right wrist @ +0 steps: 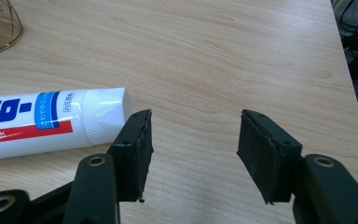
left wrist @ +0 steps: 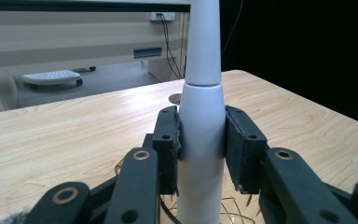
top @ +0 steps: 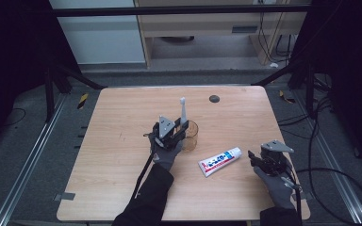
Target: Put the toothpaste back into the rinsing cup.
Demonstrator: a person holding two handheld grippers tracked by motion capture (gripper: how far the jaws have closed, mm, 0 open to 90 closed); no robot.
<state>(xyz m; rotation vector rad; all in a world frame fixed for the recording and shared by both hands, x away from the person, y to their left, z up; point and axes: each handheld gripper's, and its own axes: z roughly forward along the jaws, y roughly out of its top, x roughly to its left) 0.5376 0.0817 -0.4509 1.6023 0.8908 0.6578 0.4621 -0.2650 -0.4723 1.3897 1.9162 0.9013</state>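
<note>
There was one wooden table (top: 122,188) with four things on it. On the left side, the left gripper (top: 176,133) squeezed one white electric toothbrush (top: 183,113) between its two black pads (left wrist: 168,149). The toothbrush stood straight up, and its bottom end went down into one gold wire cup (top: 191,136) near the middle of the table. In the left gripper view the top of the toothbrush (left wrist: 204,93) was cut off, and only a few gold wires of the cup (left wrist: 235,210) peeked out under the jaws.

Farther right lay one toothpaste tube (top: 220,161), flat on the wood. It was white with blue and red marks. There was writing on the tube (right wrist: 42,121), but part of it was cut off, so the words could not be made out.

On the right side, the right gripper (top: 256,159) sat low over the table, just beside the tube's cap end. Its jaws stood apart with nothing but bare wood between them.

One small dark round spot (top: 214,99) sat near the far edge of the table. It was too small to tell what it was.
</note>
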